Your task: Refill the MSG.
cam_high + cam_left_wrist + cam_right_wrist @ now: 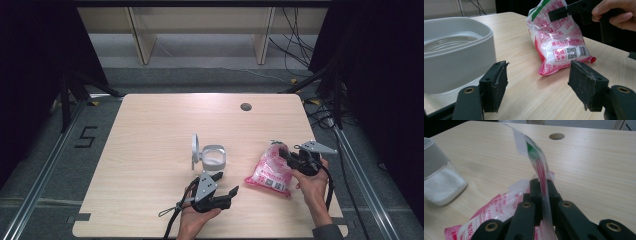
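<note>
Jaws, right gripper (286, 153): clamped on the top edge of the pink-and-white bag (270, 169); the film stands pinched between both pads in the right gripper view (543, 195).
Jaws, left gripper (226, 184): spread wide, nothing between them, low over the table (150, 130).
Bag: right half of the table, base resting on the wood, top lifted.
Container (213, 156): white, round, mid-table, lid (195, 150) hinged upright at its left; white granules inside.
Left gripper position: just in front of the container, bag beyond its jaws.
</note>
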`<action>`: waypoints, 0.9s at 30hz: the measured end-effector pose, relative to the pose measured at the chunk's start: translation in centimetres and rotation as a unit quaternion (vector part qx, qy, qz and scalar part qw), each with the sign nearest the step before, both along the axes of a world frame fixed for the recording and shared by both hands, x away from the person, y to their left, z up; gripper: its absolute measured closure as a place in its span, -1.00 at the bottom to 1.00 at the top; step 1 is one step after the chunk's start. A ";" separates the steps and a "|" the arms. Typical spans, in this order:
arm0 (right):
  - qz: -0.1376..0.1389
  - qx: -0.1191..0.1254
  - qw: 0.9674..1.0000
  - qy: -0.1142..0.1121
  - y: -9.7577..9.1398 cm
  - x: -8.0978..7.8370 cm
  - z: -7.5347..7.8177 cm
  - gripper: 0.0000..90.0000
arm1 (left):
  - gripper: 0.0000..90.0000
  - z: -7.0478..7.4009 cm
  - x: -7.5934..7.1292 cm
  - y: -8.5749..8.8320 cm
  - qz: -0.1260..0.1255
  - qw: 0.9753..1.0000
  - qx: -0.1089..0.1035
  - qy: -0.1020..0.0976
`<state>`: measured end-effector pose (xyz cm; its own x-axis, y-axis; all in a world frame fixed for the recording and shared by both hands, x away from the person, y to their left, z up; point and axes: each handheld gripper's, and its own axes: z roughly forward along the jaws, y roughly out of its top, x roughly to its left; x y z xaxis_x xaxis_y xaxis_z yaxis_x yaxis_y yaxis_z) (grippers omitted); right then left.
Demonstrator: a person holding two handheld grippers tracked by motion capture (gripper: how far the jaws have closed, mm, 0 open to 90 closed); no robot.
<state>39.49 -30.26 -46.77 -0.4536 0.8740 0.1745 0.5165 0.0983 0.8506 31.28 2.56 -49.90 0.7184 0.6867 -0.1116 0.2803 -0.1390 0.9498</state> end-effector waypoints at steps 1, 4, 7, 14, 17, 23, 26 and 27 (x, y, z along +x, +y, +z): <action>0.000 0.000 1.000 0.000 0.0 0.0 0.0 0.92 | -0.32 0.0 0.0 0.0 0.000 1.000 0.000 0.000; -0.002 -0.007 1.000 -0.008 -0.2 0.3 -0.5 0.80 | -0.32 0.0 0.0 0.3 0.010 1.000 0.001 0.004; -0.014 -0.021 1.000 -0.003 -0.6 0.4 -0.7 0.65 | -0.32 0.0 0.1 0.6 -0.003 1.000 0.019 -0.005; -0.044 0.022 0.999 0.016 -0.9 0.0 -0.7 0.27 | -0.30 -0.1 -0.1 1.1 0.004 1.000 0.003 0.009; -0.045 0.014 0.999 0.015 -1.1 0.0 -0.6 0.14 | -0.30 0.0 -0.2 1.6 0.012 1.000 0.007 0.009; -0.066 -0.018 0.998 0.014 -0.9 -0.6 -0.1 -0.01 | -0.27 -0.1 -0.4 2.5 0.012 1.000 0.017 0.010; -0.056 -0.007 0.998 0.012 -1.3 -0.6 0.0 -0.03 | -0.28 0.0 -0.4 3.1 0.014 1.000 0.017 0.008; -0.076 -0.002 0.997 0.011 -1.1 -0.8 -0.1 -0.03 | -0.28 0.1 -0.4 3.4 0.014 1.000 0.017 0.008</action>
<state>38.67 -31.37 -46.83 -0.3115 0.9334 0.1782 0.5435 0.0212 0.8391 30.88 5.95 -49.83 0.6973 0.7099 -0.0986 0.2992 -0.1633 0.9401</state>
